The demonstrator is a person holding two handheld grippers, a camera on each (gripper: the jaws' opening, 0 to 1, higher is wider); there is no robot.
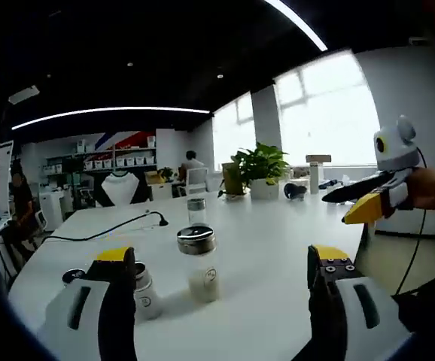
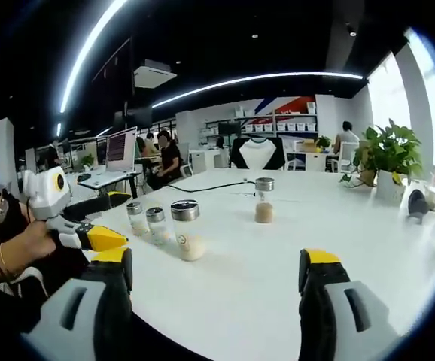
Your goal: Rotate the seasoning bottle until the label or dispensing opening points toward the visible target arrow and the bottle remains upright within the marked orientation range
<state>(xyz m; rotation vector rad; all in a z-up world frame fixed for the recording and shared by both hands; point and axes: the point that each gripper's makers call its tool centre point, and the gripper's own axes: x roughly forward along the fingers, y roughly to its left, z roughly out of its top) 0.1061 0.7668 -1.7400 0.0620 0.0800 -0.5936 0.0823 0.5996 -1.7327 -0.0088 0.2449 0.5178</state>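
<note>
From the left gripper view I see my left gripper [image 1: 221,274] with jaws spread wide, holding nothing. Going left to right on the white table [image 1: 278,248]: a small jar [image 1: 145,289] just behind my left jaw, then the seasoning bottle [image 1: 199,263], upright, long axis vertical, metal cap on top, pale powder low inside, a round label facing me. A farther bottle [image 1: 196,211] stands behind it. In the right gripper view my right gripper [image 2: 217,274] is likewise released and empty; I count four bottles there, the far one [image 2: 263,200] holding brown powder. A potted plant [image 1: 259,169] sits far right.
</note>
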